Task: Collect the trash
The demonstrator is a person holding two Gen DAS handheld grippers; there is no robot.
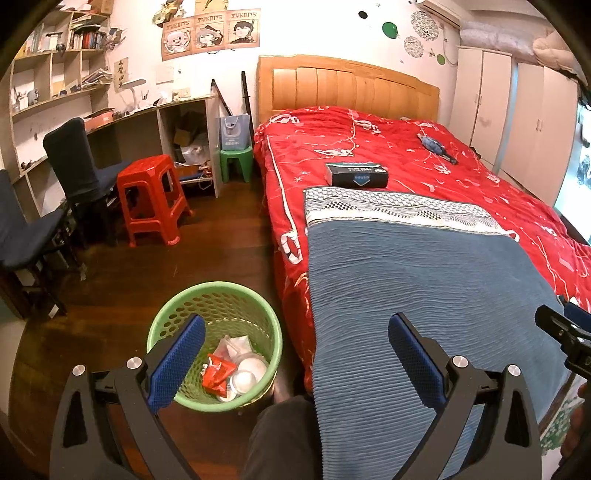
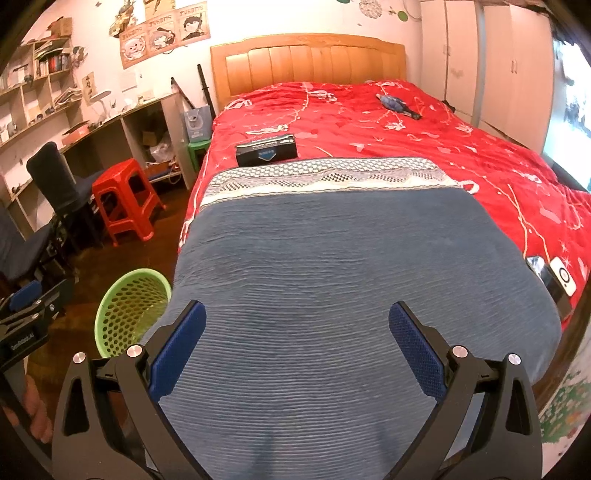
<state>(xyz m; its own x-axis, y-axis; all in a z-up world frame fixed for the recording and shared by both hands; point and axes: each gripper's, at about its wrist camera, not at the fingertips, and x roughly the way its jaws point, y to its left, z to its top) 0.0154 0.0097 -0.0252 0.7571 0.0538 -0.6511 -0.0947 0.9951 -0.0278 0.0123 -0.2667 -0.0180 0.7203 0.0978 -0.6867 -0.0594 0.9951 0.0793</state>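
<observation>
A bed (image 2: 480, 173) with a red patterned cover fills the centre and right of both views. On it lie a blue ribbed blanket (image 2: 332, 277) in the lower middle, a dark box (image 2: 266, 149) just above the blanket's patterned edge, a small blue toy (image 2: 397, 104) towards the upper right, and two phones (image 2: 554, 284) at the right edge. On the dark wooden floor (image 1: 207, 251), lower left, stands a green mesh basket (image 1: 162, 321) holding wrappers.

Warm, fairly bright indoor light fills both fisheye views. The white wall (image 2: 229, 22) above the headboard (image 2: 310, 59) is overexposed, and the window (image 2: 570, 110) at the far right is blown out with glare. The dark wooden floor (image 1: 207, 258) reflects a soft sheen. Straight edges bow strongly near the borders, and black vignetting cuts the corners. Focus is sharp at centre and softens slightly toward the edges.
</observation>
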